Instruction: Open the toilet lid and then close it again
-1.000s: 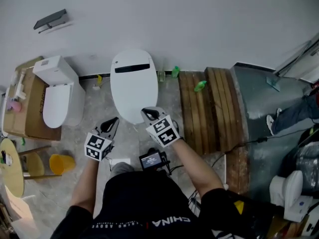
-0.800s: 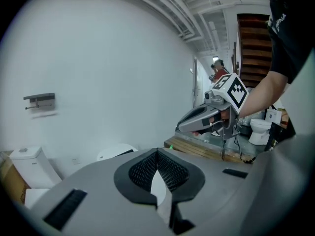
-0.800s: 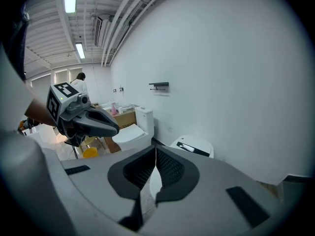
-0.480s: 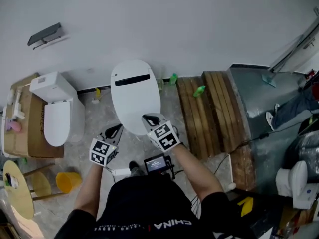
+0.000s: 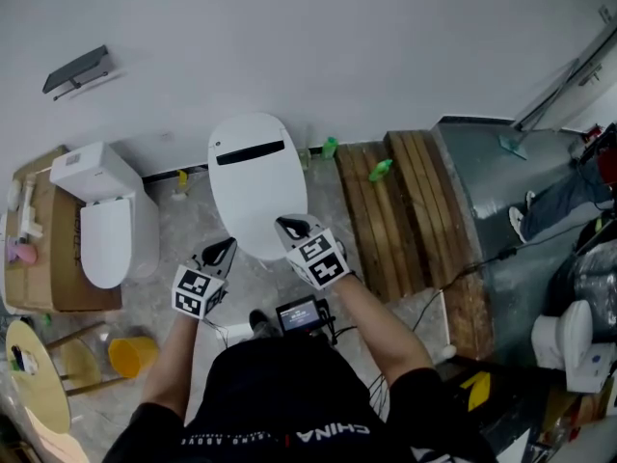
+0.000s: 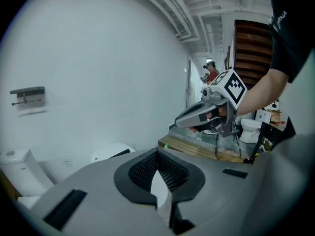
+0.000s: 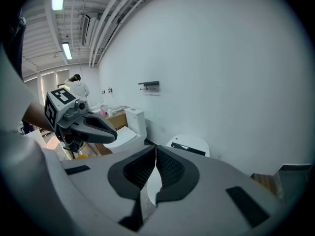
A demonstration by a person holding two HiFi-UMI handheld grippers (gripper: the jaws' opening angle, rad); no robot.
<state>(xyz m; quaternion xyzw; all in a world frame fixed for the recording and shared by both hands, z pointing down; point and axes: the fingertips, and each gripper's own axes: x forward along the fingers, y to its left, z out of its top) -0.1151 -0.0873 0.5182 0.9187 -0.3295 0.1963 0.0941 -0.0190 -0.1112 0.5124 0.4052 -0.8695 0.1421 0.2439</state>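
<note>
**Lid down, both grippers closed and empty at the front of the toilet**

Head view: the toilet lid (image 5: 256, 177) lies flat on its bowl against the wall. Your right gripper (image 5: 287, 226) points at the lid's front edge, and your left gripper (image 5: 223, 250) sits just beside the bowl's front left. Touch cannot be judged from up here. A shut lid fits either the start or the finish. If this is the start, both lifting and lowering remain.

Left gripper view: your jaws are pressed together with nothing between them. This view shows the right gripper side-on, its tips also together, which the head view cannot settle. Only the back of the lid shows above the gripper body.

Right gripper view: jaws together and empty. The lid's dark strip lies ahead. A second toilet (image 7: 129, 127) stands to the left, behind your left gripper.
</note>
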